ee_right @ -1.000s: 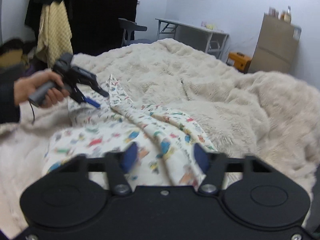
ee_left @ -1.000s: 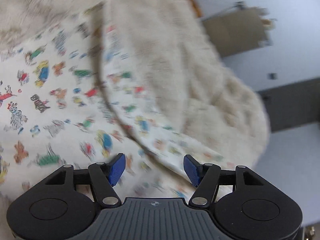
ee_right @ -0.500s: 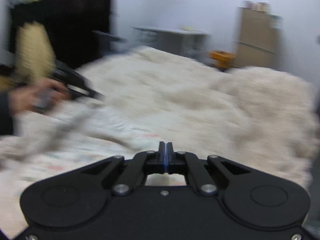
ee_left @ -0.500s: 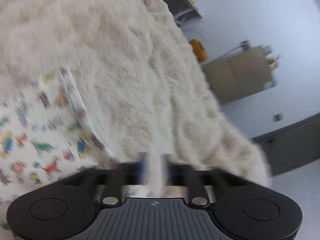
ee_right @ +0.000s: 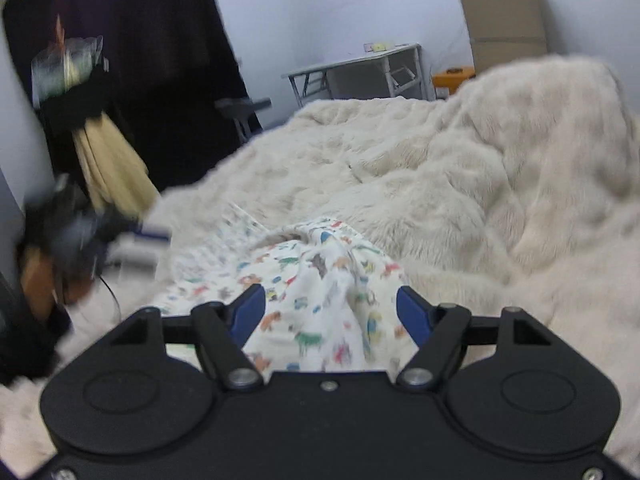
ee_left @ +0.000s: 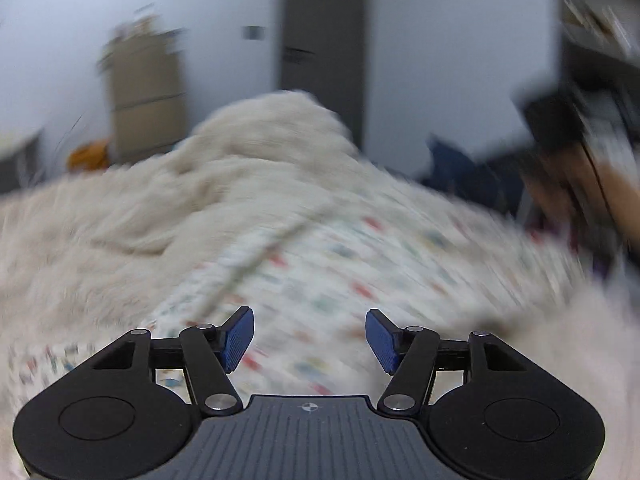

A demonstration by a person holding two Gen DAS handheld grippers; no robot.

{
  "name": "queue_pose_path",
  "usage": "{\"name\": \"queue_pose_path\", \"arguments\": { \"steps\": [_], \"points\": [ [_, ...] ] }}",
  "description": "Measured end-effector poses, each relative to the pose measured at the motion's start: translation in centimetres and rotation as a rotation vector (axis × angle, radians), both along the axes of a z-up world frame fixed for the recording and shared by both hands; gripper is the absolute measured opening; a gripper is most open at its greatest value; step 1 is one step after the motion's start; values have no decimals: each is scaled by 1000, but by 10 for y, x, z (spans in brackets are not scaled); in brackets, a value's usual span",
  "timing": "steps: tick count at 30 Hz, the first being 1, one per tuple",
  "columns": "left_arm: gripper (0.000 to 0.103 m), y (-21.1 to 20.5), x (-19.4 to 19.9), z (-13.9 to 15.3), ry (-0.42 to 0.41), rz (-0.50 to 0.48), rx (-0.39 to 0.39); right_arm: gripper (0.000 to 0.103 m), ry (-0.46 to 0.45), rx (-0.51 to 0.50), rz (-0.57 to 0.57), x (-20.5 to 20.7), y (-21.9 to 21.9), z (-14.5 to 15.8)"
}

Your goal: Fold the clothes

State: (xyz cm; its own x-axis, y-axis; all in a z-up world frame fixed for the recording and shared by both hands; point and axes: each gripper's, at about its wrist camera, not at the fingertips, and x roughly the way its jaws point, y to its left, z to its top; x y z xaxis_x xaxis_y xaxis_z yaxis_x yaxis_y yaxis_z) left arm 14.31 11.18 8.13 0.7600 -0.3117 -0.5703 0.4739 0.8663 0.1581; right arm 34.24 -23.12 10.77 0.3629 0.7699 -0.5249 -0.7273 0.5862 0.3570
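Both the left gripper (ee_left: 309, 336) and right gripper (ee_right: 331, 314) stand spread wide, holding nothing. The printed garment (ee_right: 320, 280) lies bunched between and ahead of the right jaws, on the fleece blanket (ee_right: 460, 184). Risk: closing here may pinch several layers, or blanket pile, skewing the fold.

cream fluffy blanket (ee_right: 460, 184); grey folding table (ee_right: 360, 68); cardboard box (ee_right: 504, 20); possibly yellow towel (ee_right: 108, 164).

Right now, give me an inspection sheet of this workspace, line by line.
Surface: cream fluffy blanket covering the bed, rumpled.
Job's things: animal-print garment lying bunched on the blanket.
Clutter: nothing seen on the blanket.
Grippers: left gripper open over the garment; right gripper open over it, fingers apart.
Cables: thin dark cable by the left gripper.
Surroundings: white table, cardboard box, yellow cloth hanging.
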Motion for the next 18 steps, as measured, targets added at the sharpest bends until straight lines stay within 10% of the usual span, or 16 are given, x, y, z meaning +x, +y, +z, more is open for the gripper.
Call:
{"name": "queue_pose_path", "arguments": {
  "steps": [3,7,15,18],
  "points": [
    [55,-34,-11,-24,-21,-50,200,70,-63,-43,-72,-22,-17,-5],
    [35,-57,-11,-41,-90,-36,290,70,-275,-94,-30,-98,-18,-8],
    [26,-102,-24,-61,-334,-72,492,64,-439,-288,144,-176,28,-40],
    [8,-112,-22,-68,-401,-111,538,21,-480,-387,158,-180,42,-51]
  ]
}}
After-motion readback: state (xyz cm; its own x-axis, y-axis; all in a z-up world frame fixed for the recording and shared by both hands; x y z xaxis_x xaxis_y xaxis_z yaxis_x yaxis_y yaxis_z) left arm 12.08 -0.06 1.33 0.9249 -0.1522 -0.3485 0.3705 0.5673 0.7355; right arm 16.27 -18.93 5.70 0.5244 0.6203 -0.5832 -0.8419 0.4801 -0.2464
